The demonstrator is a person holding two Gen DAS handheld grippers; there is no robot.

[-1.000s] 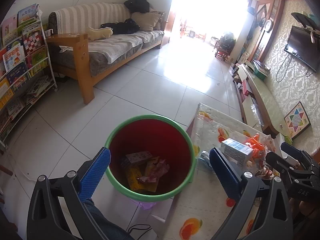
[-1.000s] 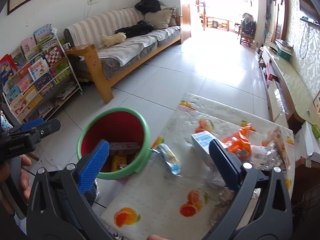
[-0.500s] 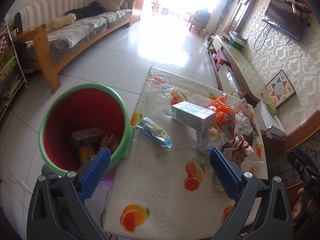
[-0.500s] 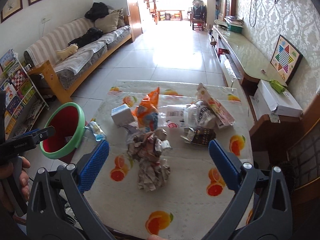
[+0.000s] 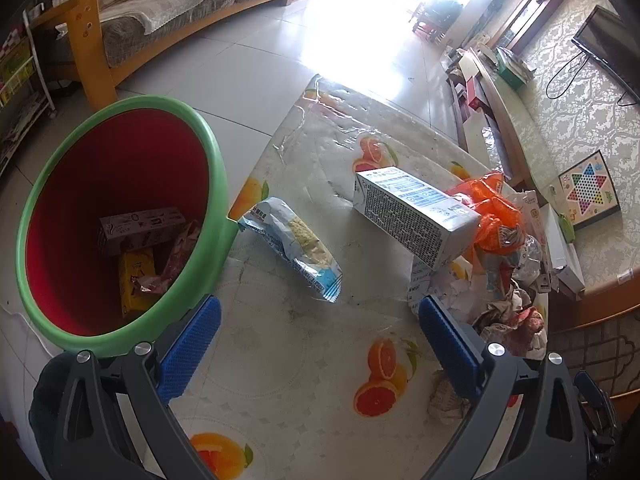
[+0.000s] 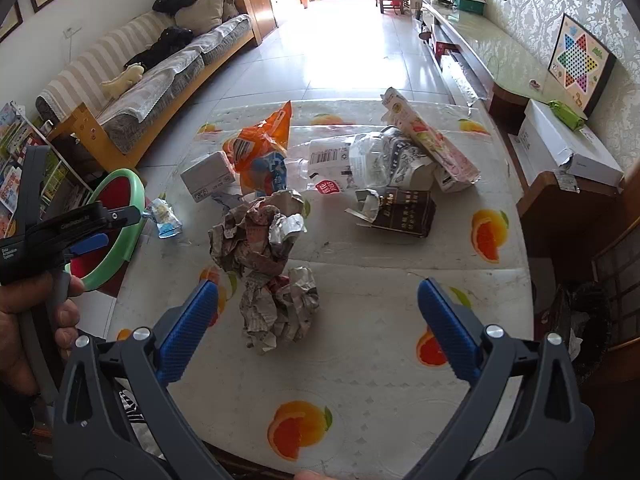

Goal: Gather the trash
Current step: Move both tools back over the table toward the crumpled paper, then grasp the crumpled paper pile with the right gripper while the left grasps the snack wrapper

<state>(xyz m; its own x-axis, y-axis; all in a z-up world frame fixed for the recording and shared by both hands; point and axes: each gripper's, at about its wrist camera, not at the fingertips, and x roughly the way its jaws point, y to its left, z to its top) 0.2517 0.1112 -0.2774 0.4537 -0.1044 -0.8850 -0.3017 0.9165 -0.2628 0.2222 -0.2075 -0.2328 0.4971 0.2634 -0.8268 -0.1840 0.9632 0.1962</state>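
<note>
A green-rimmed red bin [image 5: 120, 216] stands at the table's left edge with several wrappers inside; it also shows in the right wrist view [image 6: 120, 208]. A blue snack wrapper [image 5: 294, 240] lies on the table just ahead of my open, empty left gripper [image 5: 320, 340]. A white carton [image 5: 416, 210] and an orange bag [image 5: 496, 216] lie beyond it. My right gripper [image 6: 318, 318] is open and empty, just short of crumpled paper balls [image 6: 276, 276]. A dark box [image 6: 404, 210] and a pink carton [image 6: 432, 140] lie farther back.
The table [image 6: 360, 360] has a fruit-print plastic cover. A sofa [image 6: 160, 68] stands at the far left, a bookshelf [image 6: 16, 152] at the left edge, a low cabinet [image 6: 560, 160] along the right wall. Tiled floor lies beyond the table.
Both grippers have swung right from the bin toward the table. The left now faces the blue wrapper from close; the right has closed in on the crumpled paper. Both stay open.
</note>
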